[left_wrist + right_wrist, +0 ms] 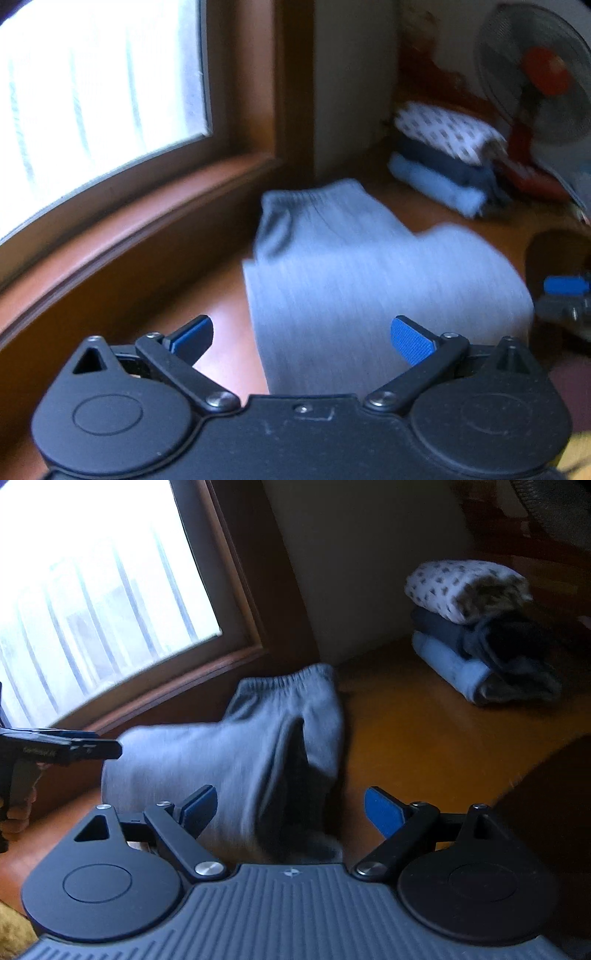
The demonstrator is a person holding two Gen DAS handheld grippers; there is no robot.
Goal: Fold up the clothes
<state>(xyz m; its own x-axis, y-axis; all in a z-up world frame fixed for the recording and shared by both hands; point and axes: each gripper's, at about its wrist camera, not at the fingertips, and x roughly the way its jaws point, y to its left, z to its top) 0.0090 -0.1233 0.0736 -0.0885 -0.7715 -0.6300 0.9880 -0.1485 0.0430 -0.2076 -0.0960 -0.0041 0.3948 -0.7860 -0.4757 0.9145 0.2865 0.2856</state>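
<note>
Our grey sweatpants [332, 280] lie on the wooden floor [221, 295] in the middle of the left wrist view, folded over once, waistband toward the upper centre near the window frame [166, 206]. In the right wrist view the same garment sits centre-left, its elastic waistband at the top. Both tools are spread wide and hold nothing: the left gripper [301, 338] hangs over the near edge of the cloth, and the right gripper [291, 812] does the same.

As we judge it, one fold is laid and the next wants a fresh grip. We should bring each tool down on a corner of the near edge, pinch through every layer, lift evenly and carry it toward the waistband. The stack of folded clothes [476, 635] at the upper right shows the compactness we want.
</note>
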